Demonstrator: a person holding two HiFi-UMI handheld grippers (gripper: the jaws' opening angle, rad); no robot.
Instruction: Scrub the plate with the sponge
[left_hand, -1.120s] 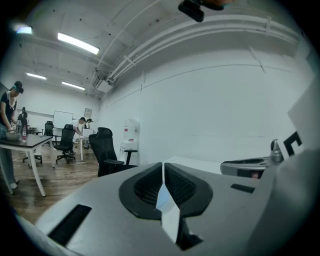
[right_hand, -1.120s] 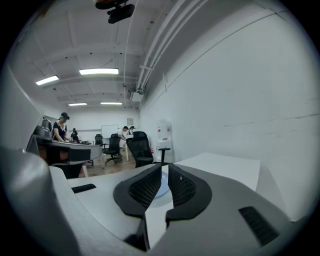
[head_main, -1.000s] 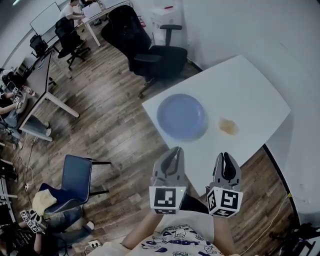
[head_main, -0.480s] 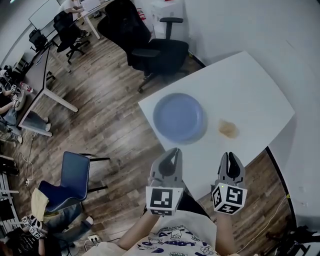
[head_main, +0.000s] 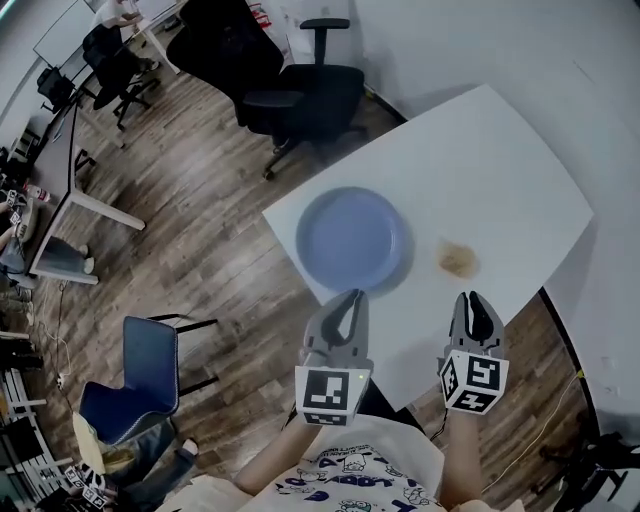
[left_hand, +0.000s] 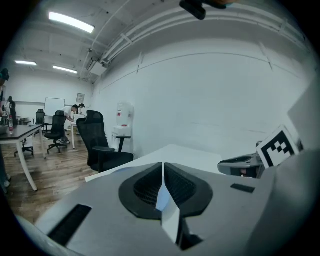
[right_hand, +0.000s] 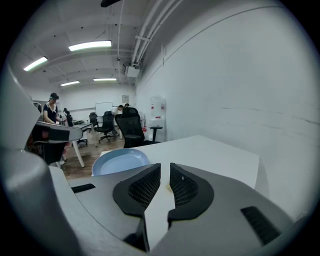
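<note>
Left gripper (head_main: 347, 300): jaws together, nothing between them. It hangs over the near edge of the white table (head_main: 500, 150), just on the near side of the blue plate (head_main: 352, 238). The plate lies flat near the table's left corner, with nothing on it. To its right, apart from it, sits the sponge (head_main: 458, 260), a small tan lump on the tabletop. Right gripper (head_main: 474, 303): jaws likewise closed and empty, on the near side of the sponge and pointing toward it.

We judge the sponge light and soft. It should squash under the pads, so we would open the right jaws and take it across its middle, low to the table. The plate looks thin and smooth and may skate on the tabletop when scrubbed. We would pin its near rim with the left gripper.
</note>
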